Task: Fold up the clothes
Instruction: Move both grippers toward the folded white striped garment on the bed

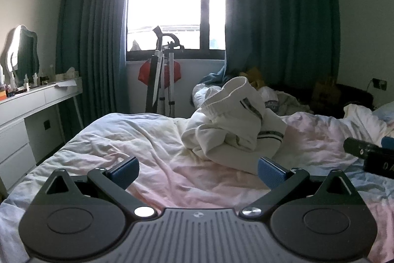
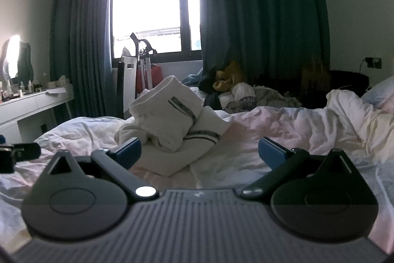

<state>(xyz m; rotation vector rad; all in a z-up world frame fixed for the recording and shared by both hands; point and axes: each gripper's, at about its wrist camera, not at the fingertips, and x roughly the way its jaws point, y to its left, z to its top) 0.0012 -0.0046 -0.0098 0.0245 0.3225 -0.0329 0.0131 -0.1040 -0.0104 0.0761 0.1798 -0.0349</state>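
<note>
A crumpled white garment (image 1: 231,125) with dark stripes and an elastic waistband lies heaped on the bed, ahead and right of my left gripper (image 1: 198,173). My left gripper is open and empty, low over the quilt. In the right wrist view the same garment (image 2: 172,125) lies ahead and slightly left of my right gripper (image 2: 199,152), which is open and empty, its left pad (image 2: 128,150) close to the garment's near edge. The right gripper's body (image 1: 369,154) shows at the left view's right edge.
The bed's rumpled pale quilt (image 1: 128,139) fills the foreground. A pile of other clothes (image 2: 236,90) lies at the far side under dark curtains. A white dresser (image 1: 29,105) stands at left, a stand with a red item (image 1: 160,75) by the window, pillows (image 2: 379,95) at right.
</note>
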